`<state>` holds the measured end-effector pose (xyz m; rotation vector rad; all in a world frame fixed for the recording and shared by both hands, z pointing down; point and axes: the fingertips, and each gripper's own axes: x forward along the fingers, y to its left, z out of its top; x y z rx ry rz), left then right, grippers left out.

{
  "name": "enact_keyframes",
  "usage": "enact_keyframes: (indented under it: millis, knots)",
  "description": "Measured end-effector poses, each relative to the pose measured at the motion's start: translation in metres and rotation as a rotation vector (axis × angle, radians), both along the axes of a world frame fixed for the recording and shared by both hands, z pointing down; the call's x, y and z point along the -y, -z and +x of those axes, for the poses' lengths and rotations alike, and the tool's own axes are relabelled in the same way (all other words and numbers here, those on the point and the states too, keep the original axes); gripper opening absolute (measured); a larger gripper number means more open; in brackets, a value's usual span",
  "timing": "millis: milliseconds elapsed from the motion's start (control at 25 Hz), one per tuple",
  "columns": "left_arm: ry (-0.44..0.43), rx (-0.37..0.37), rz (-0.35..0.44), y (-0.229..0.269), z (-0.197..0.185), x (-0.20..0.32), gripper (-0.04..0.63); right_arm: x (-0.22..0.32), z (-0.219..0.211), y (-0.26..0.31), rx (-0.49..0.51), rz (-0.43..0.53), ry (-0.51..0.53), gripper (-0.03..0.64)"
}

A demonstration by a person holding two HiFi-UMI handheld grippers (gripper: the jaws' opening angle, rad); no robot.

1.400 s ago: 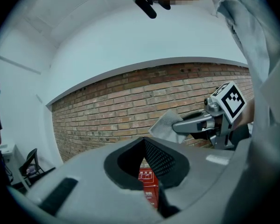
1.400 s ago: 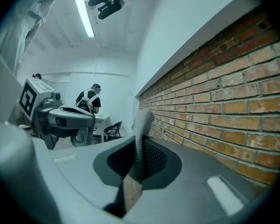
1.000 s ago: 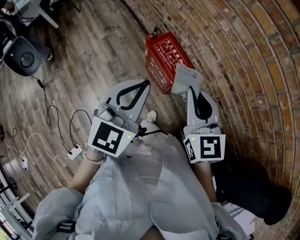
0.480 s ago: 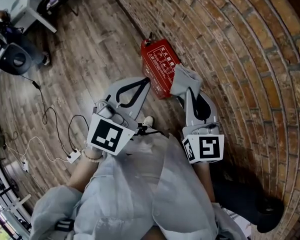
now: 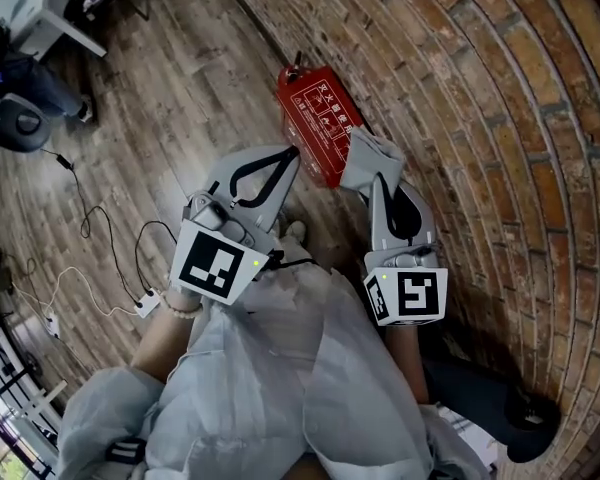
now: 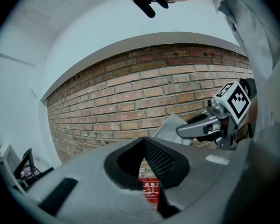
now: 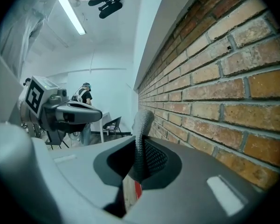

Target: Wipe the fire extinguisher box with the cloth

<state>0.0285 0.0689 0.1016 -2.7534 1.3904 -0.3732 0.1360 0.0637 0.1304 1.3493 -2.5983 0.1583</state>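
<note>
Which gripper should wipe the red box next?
Right. The right gripper is shut on the grey cloth, close by the fire extinguisher box; the left gripper holds nothing.

The red fire extinguisher box (image 5: 318, 118) sits against the wall, the grey cloth (image 5: 368, 158) just beside its near end.
</note>
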Motion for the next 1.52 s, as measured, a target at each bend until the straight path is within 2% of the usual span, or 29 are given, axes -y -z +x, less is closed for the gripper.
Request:
enact_keyframes:
  millis: [200, 360, 720, 840, 1000, 1360, 1520]
  knots:
    - [-0.018, -0.014, -0.018, -0.009, -0.006, 0.018, -0.003, 0.013, -0.008, -0.014, -0.031, -0.032, 0.002, 0.023]
    - [-0.033, 0.008, -0.022, -0.021, -0.016, 0.030, -0.003, 0.023, -0.022, -0.029, -0.039, -0.059, 0.012, 0.023]
    - [-0.066, 0.071, -0.062, -0.066, -0.034, 0.058, -0.003, 0.055, -0.057, -0.067, -0.098, -0.071, 0.105, 0.023]
    - [-0.056, 0.028, -0.069, -0.079, -0.039, 0.074, -0.003, 0.070, -0.056, -0.080, -0.100, -0.084, 0.076, 0.023]
    - [-0.004, -0.044, -0.131, -0.104, -0.056, 0.093, -0.003, 0.091, -0.055, -0.101, -0.095, -0.108, 0.023, 0.023]
    - [0.005, -0.061, -0.194, -0.161, -0.069, 0.131, -0.003, 0.126, -0.061, -0.157, -0.102, -0.151, -0.029, 0.023]
    - [-0.027, -0.047, -0.193, -0.183, -0.066, 0.149, -0.003, 0.144, -0.064, -0.192, -0.131, -0.174, -0.034, 0.023]
